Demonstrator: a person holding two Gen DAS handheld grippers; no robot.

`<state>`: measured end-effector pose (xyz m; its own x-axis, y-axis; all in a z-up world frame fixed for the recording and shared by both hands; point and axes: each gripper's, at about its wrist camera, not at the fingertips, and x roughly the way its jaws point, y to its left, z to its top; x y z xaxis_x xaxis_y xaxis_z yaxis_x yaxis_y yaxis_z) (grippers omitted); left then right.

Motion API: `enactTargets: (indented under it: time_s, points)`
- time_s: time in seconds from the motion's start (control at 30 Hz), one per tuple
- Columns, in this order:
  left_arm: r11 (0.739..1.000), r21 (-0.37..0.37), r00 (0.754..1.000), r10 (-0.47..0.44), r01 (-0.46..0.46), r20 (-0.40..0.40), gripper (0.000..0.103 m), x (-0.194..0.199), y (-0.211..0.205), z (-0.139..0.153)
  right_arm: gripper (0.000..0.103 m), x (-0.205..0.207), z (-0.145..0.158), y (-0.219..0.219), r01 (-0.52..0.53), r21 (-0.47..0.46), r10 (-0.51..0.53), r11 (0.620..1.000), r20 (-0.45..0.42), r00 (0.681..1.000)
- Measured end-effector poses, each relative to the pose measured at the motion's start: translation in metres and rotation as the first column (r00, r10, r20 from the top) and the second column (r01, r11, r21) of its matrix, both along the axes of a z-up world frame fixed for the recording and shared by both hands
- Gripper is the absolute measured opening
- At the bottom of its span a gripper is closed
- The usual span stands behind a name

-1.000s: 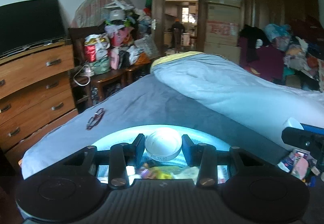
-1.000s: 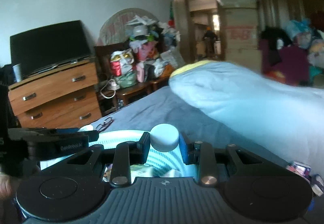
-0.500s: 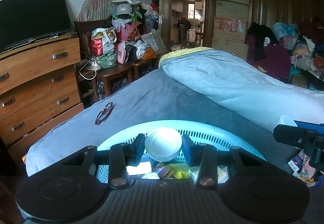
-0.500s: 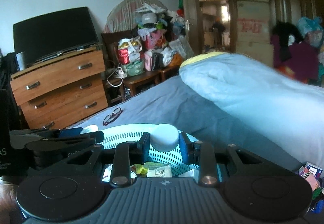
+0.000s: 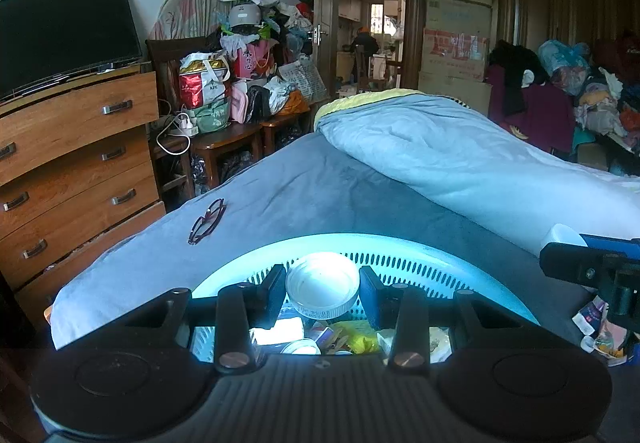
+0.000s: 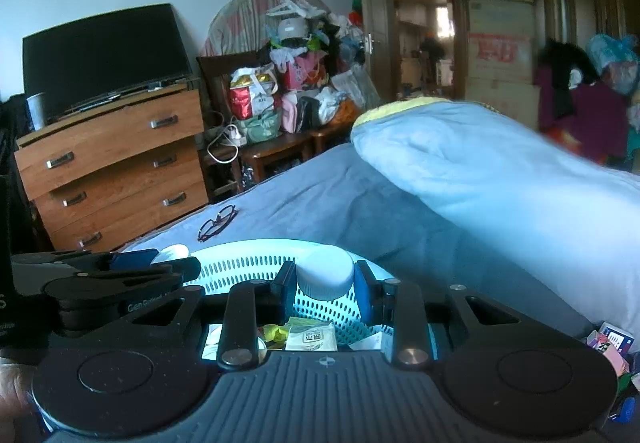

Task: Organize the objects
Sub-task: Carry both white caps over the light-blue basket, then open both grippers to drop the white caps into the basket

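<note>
Both tools have risen over the basket (image 5: 400,243): left tool (image 5: 322,291) still grasps a white bottle (image 5: 322,289), right tool (image 6: 325,285) a white cap (image 6: 325,279), likely ready for dropping in

We see both wrist views close above the basket (image 5: 360,243) (image 6: 248,263), facing across the bed (image 5: 320,195) toward the shared dresser (image 5: 80,163).

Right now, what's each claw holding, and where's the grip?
Left claw: white round plastic jar, gripped across its sides. Right claw: white round plastic cap, pinched at its side rim. Both over the light-blue perforated basket.
</note>
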<state>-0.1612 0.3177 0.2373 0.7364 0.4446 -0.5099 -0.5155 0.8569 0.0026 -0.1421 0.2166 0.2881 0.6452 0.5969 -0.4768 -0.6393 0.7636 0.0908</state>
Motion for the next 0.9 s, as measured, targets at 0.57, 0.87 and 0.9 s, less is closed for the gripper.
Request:
enactTargets:
  time_s: [0.57,0.87,0.9]
  points:
    - [0.999,0.033,0.999,0.019,-0.02,0.026,0.081,-0.005,0.002,0.003,0.08,-0.015,0.007,0.003,0.021,-0.043,-0.016,0.999,0.104,0.994]
    - [0.999,0.042,1.0,-0.003,0.002,0.023,0.081,0.002,-0.008,0.004,0.08,-0.009,0.007,-0.007,0.029,-0.031,-0.026,0.999,0.095,0.995]
    - [0.999,0.043,1.0,-0.008,0.007,0.022,0.081,0.004,-0.011,0.004,0.08,-0.008,0.006,-0.009,0.031,-0.028,-0.029,0.999,0.093,0.995]
